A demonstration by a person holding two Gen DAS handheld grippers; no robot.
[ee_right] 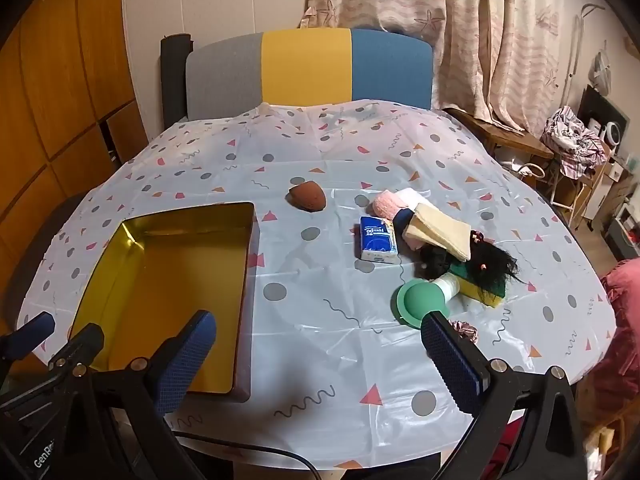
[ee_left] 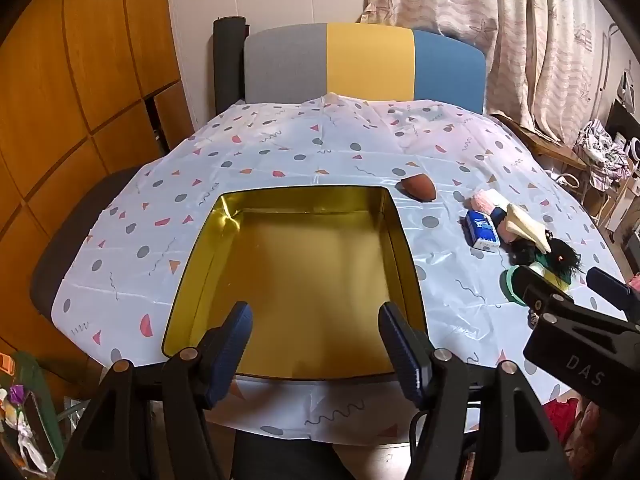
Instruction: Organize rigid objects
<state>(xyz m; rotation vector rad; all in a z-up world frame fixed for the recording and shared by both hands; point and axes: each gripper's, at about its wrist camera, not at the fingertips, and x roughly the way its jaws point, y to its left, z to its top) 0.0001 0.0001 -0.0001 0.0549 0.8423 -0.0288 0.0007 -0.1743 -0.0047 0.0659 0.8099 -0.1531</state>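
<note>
An empty gold tin box (ee_left: 200,280) (ee_right: 120,248) lies on the patterned tablecloth. My left gripper (ee_left: 316,328) hovers open over its near edge, nothing between the fingers. My right gripper (ee_right: 320,340) stands wide open above bare cloth, right of the box, holding nothing. Beyond it lie a brown egg-shaped sponge (ee_right: 307,197) (ee_left: 416,188), a blue tissue pack (ee_right: 378,239) (ee_left: 483,230), a green-and-white bottle (ee_right: 424,298) on its side, a yellow-green scrub sponge (ee_right: 482,292), a black wig-like tuft (ee_right: 488,266), and folded pink and cream cloths (ee_right: 436,228).
A chair (ee_right: 308,70) with grey, yellow and blue back stands at the table's far side. Wooden cabinets (ee_left: 80,80) are on the left, curtains (ee_right: 460,20) behind. A pink scrunchie (ee_right: 464,330) lies by my right finger. Clutter fills the floor at right.
</note>
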